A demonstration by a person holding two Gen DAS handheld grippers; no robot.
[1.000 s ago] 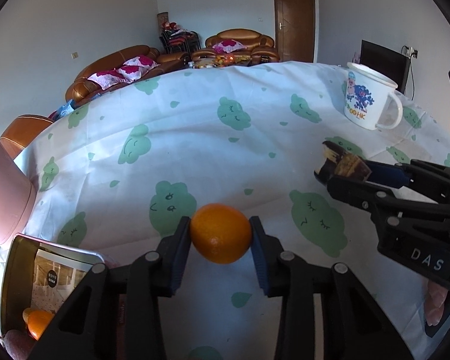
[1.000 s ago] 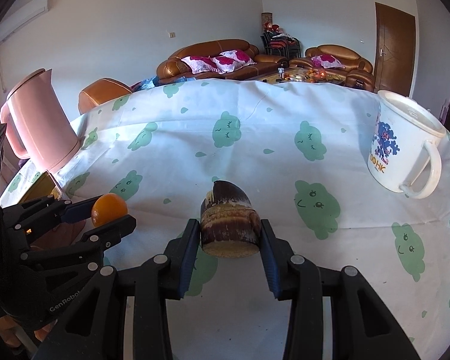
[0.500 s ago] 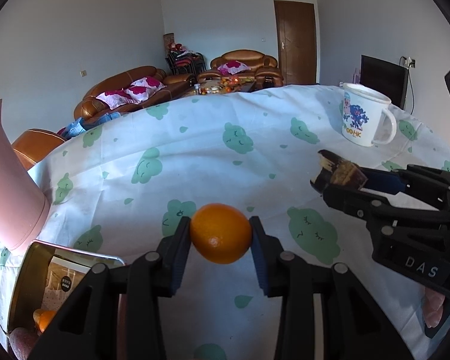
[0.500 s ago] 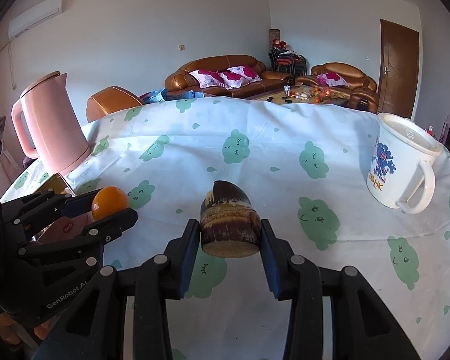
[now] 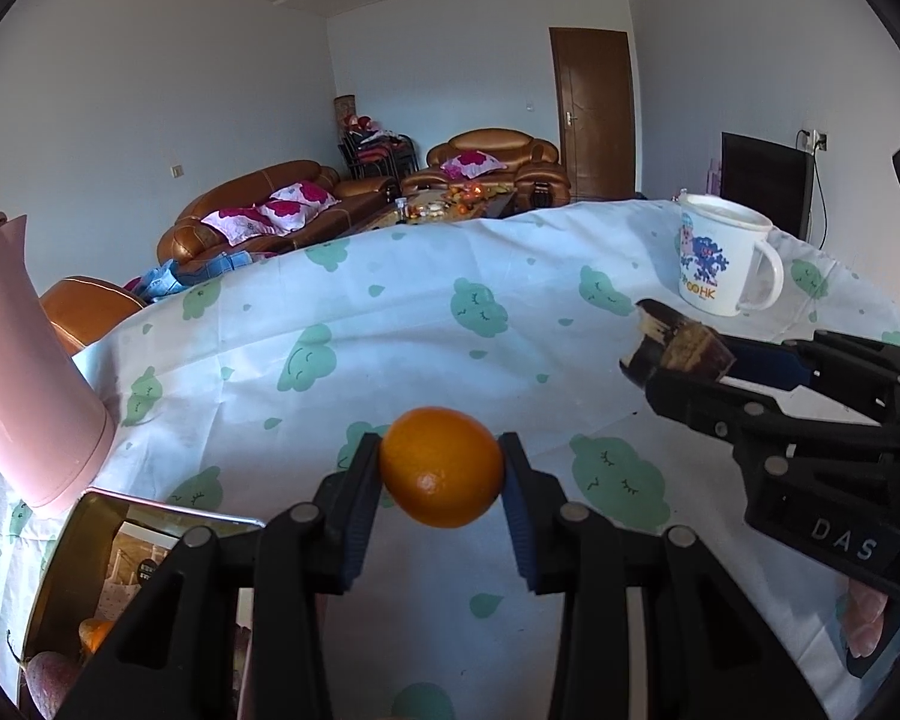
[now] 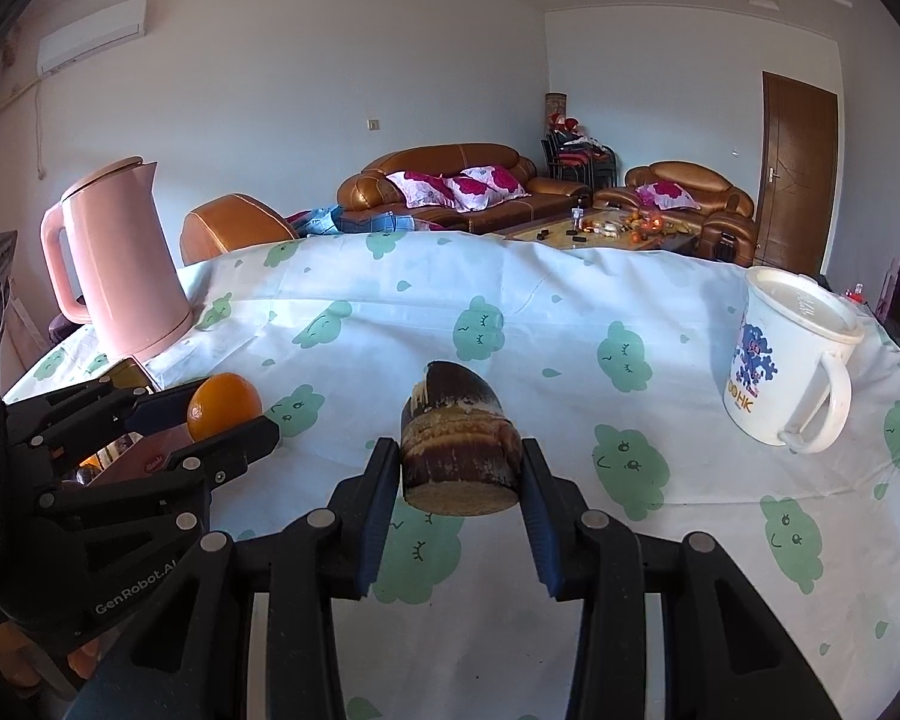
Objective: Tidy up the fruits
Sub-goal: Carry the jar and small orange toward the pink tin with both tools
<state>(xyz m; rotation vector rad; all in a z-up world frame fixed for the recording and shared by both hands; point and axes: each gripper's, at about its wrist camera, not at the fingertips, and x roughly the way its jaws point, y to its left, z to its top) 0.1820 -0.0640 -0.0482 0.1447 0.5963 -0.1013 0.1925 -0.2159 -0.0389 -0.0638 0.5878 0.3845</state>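
round glossy orange, unpeeled

A home living room: brown leather sofas with pink floral cushions stand around a cluttered coffee table near a wooden door. In front, a tabletop under a cloud-print cloth carries a pink kettle and a cartoon mug.

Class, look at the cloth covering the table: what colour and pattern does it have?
The tablecloth is white with a print of mint-green smiling clouds and small green drops, seen best in the right wrist view.
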